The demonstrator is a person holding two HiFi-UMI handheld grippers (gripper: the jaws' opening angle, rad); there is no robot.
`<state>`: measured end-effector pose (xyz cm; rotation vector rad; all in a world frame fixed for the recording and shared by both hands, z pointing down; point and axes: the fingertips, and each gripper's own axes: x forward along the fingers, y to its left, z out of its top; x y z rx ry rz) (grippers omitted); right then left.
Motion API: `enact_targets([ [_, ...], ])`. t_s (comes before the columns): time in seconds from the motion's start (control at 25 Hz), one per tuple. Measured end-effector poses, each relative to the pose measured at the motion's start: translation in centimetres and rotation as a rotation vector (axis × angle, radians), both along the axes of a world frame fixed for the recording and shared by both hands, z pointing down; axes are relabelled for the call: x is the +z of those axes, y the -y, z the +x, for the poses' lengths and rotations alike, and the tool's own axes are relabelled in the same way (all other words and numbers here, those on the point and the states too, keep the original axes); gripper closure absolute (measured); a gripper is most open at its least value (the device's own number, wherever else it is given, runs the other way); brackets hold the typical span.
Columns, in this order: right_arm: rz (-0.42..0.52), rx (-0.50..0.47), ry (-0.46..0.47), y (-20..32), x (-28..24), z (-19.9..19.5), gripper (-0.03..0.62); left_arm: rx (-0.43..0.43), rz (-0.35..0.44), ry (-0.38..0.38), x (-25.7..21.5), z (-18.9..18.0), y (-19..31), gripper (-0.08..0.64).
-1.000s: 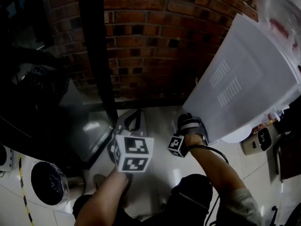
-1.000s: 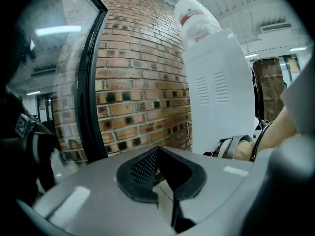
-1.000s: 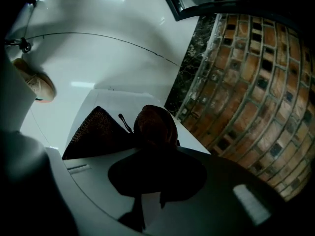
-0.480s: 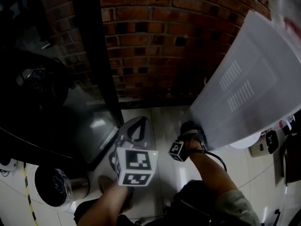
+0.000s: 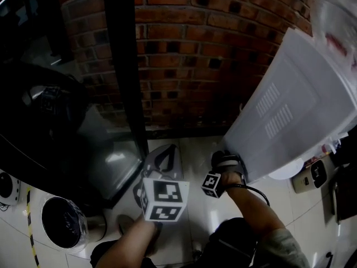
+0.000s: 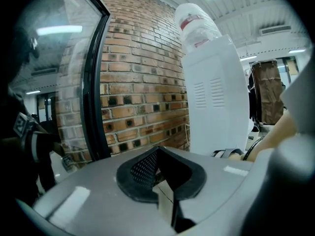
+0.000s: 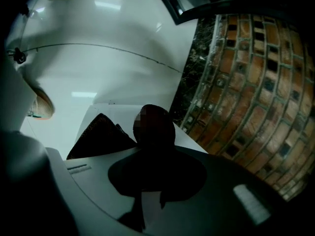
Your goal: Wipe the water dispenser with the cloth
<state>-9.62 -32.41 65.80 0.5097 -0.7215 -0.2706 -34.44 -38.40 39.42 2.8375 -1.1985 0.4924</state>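
The white water dispenser [image 5: 290,110] stands at the right against the brick wall, with a clear bottle [image 5: 334,21] on top. My right gripper [image 5: 226,159] is at the dispenser's lower corner. In the right gripper view it [image 7: 152,132] is shut on a dark cloth [image 7: 101,134], which lies against the white side panel [image 7: 98,73]. My left gripper [image 5: 167,148] hovers over the floor left of the dispenser. In its own view the jaws [image 6: 157,150] meet at the tips with nothing between them, and the dispenser [image 6: 216,92] and the bottle [image 6: 197,21] stand ahead.
A brick wall [image 5: 189,54] runs behind. A black door post [image 5: 125,66] with a glass panel stands to the left. A round white bin [image 5: 61,222] sits at the bottom left. A socket block [image 5: 312,175] lies on the pale tiled floor [image 5: 195,149] right of the dispenser.
My right gripper has slid a little lower along the dispenser's side with the cloth. The left gripper has hardly moved.
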Motion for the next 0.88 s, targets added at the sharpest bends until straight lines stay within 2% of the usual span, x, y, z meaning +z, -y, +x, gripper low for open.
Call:
enact_targets([
  [0.2, 0.183, -0.020, 0.081, 0.7, -8.2, -3.4, 0.528, 0.009, 0.025, -0.026, -1.6, 0.2, -0.7, 0.560],
  [0.52, 0.513, -0.076, 0.090, -2.1, -27.4, -5.2, 0.526, 0.036, 0.055, -0.124, -4.3, 2.4, -1.5, 0.560],
  [0.64, 0.602, -0.079, 0.050, -4.1, -34.5, -5.1, 0.526, 0.065, 0.069, -0.139, -5.1, 3.6, -2.7, 0.560],
  [0.88, 0.784, -0.086, -0.097, -7.4, -47.5, -4.1, 0.526, 0.138, 0.106, -0.167, -6.6, 6.8, -5.3, 0.560],
])
